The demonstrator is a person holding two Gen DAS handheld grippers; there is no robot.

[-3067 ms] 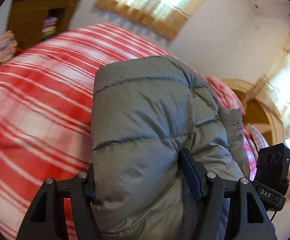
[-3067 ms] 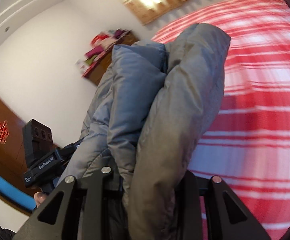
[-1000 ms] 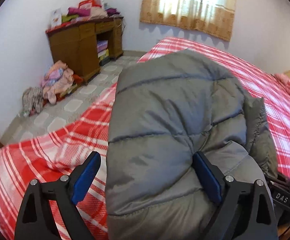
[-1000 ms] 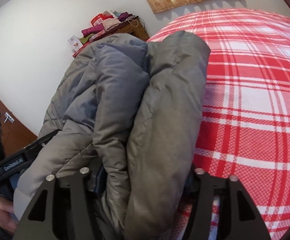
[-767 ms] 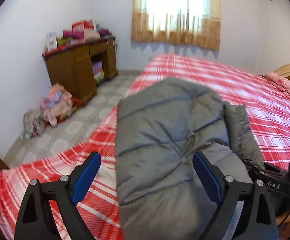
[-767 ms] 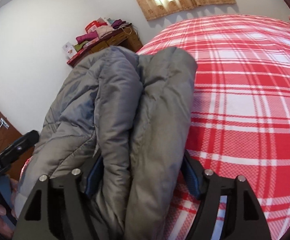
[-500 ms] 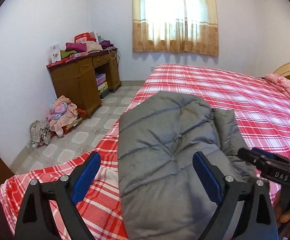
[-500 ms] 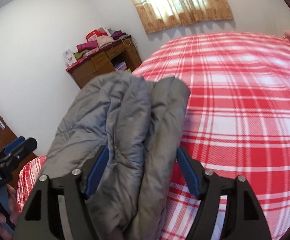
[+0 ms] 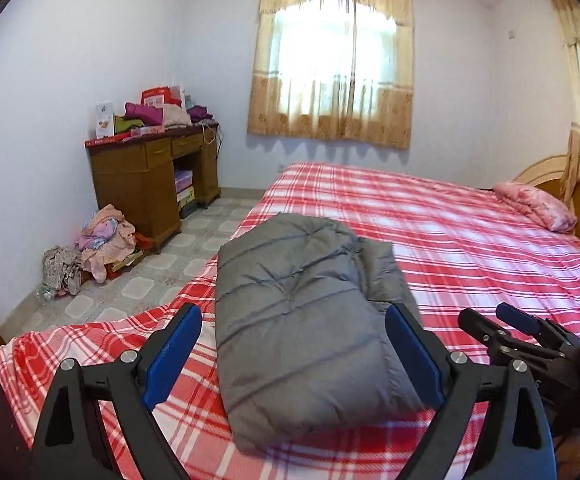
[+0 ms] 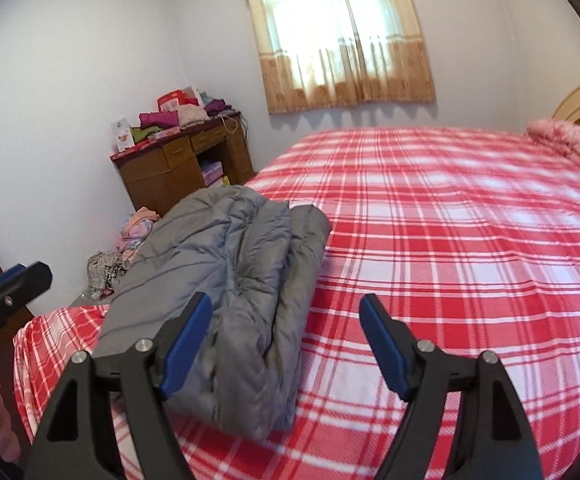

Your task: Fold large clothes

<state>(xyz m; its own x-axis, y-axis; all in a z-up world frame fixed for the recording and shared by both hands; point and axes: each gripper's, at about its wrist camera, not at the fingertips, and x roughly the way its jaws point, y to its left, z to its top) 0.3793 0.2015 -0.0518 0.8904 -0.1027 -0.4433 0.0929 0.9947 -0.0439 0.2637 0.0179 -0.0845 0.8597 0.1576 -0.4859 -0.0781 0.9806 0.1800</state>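
Grey puffer jacket [image 9: 302,312] lies folded on the red plaid bed [image 9: 450,240], near its foot corner. L gripper [image 9: 294,344] has fingers wide apart, w/ nothing gripped. R gripper [image 10: 285,344]: its fingers have just been opening, pads off the jacket, holding nothing. Wooden table [image 9: 145,176] w/ clothes stands by the wall.

Bed [image 9: 430,216]: red-and-white plaid cover.
Near corner: folded grey puffer jacket [image 9: 298,312] lying on it.
Far end: pink pillow [image 9: 534,204].
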